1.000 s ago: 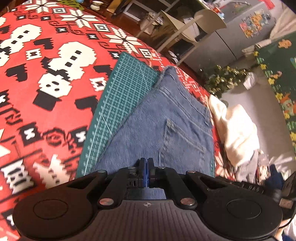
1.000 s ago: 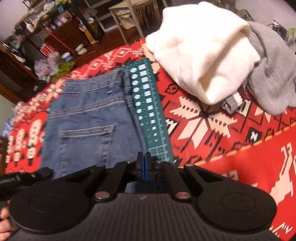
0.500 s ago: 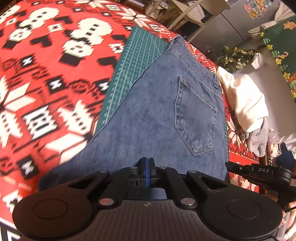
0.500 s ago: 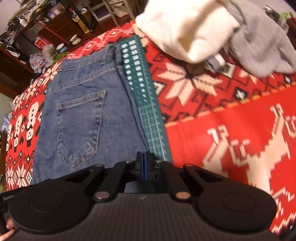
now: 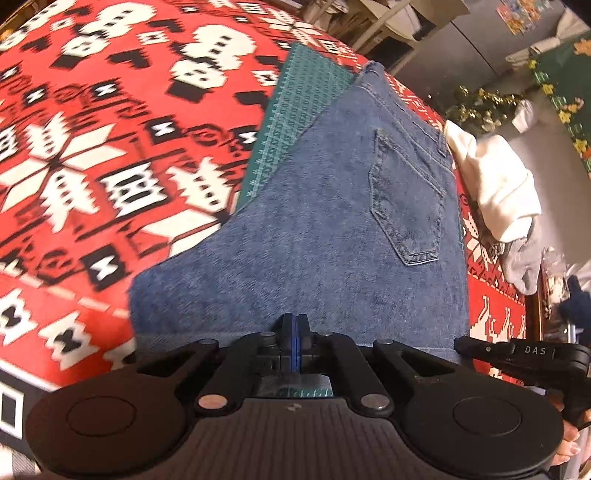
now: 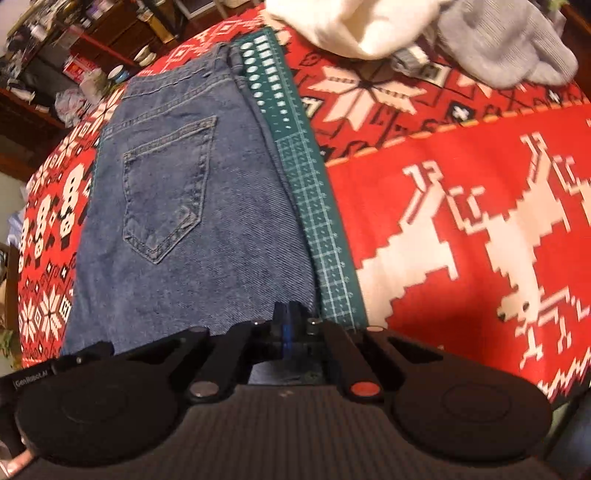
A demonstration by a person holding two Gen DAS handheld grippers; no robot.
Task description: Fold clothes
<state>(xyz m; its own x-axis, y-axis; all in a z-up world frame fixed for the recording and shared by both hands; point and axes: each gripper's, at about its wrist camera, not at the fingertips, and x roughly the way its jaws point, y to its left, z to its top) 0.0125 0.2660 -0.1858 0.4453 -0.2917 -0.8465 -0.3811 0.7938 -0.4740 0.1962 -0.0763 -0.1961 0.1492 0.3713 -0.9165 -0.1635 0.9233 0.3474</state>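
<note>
Left gripper [image 5: 295, 325] has its jaws pressed together at the near edge of the folded jeans [image 5: 332, 229]; right gripper [image 6: 290, 314] is likewise closed at that edge. The jeans lie pocket-up on a green cutting mat [image 6: 325, 236] over a red patterned cloth [image 6: 461, 192], with white [image 6: 354, 26] and grey [image 6: 506, 40] garments piled beyond

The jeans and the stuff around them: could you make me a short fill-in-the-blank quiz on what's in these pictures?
1. The jeans lie on a ____ cutting mat.
2. The one pocket in view is a ____ pocket.
3. Beside the white garment lies a ____ one.
4. The blanket under it all is mostly ____.

Missing words: green; back; grey; red
</note>
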